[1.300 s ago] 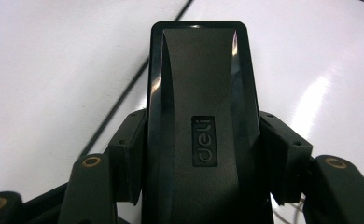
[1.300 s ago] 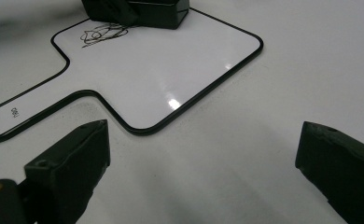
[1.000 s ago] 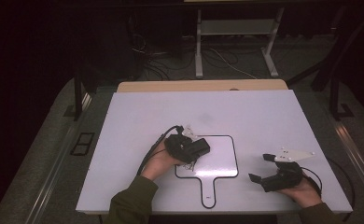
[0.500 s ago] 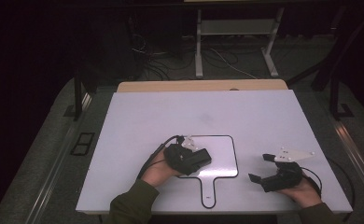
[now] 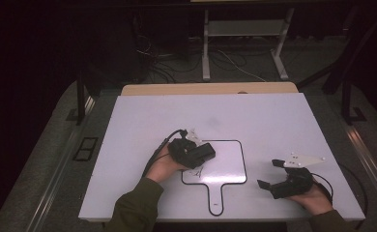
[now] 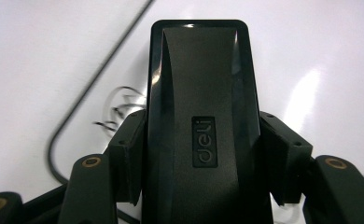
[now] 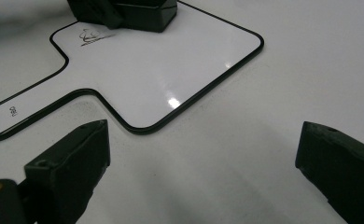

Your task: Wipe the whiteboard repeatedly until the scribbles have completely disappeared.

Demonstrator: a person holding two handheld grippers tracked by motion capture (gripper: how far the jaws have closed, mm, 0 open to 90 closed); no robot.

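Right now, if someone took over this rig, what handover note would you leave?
Left gripper: shut on the black eraser, which sits on the small whiteboard near its left edge.
Right gripper: open, empty, over the table right of the board.
Done: eraser gripped and on the board.
Left: black scribble beside the eraser remains to be wiped.
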